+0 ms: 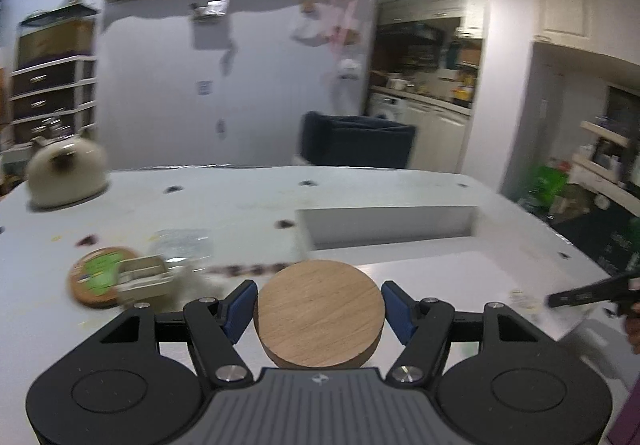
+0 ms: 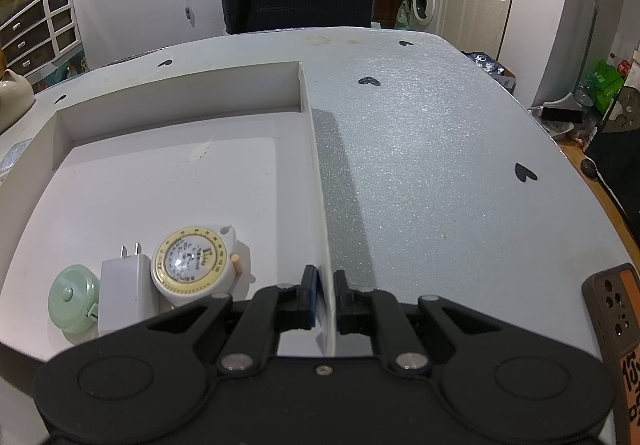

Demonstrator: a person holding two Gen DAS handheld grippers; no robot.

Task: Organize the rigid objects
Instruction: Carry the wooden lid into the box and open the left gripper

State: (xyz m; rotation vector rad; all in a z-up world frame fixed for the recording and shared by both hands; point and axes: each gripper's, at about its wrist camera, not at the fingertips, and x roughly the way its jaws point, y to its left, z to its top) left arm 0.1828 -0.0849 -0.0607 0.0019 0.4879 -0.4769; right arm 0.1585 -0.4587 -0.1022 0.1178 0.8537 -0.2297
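Room: white-walled kitchen and living space, with a washing machine (image 2: 426, 1) behind the far right corner of the tray and a dark chair (image 2: 298, 3) behind its far wall.
Table: pale grey foam-covered table (image 2: 440, 149) printed with small black hearts; it bears the tray.
Tray: shallow white tray (image 2: 180, 173) with upright walls, sitting on the left part of the table in the right wrist view.
Left gripper: left gripper (image 1: 319, 309) clenched on a round wooden disc (image 1: 319, 311), blue pads pressing its left and right edges, held just above the tray's near left corner; this view is motion-blurred.
Right gripper: right gripper (image 2: 326, 299) pinching the tray's right wall at its near end, one finger inside the tray and one outside, jaws nearly together.
Teapot: cream teapot (image 1: 66, 175) on the table, well to the left of the tray and toward the far edge.
Coaster: round wooden coaster with a green label (image 1: 96, 277) on the table left of the tray, a blurred pale box (image 1: 144, 277) lying partly over it.
Plug adapter: white plug adapter (image 2: 126, 291) inside the tray near its near edge, prongs pointing away.
Tape measure: round cream-and-yellow tape measure (image 2: 194, 265) inside the tray, touching the adapter's right side.
Green case: small round mint-green case (image 2: 72, 303) inside the tray, just left of the adapter.
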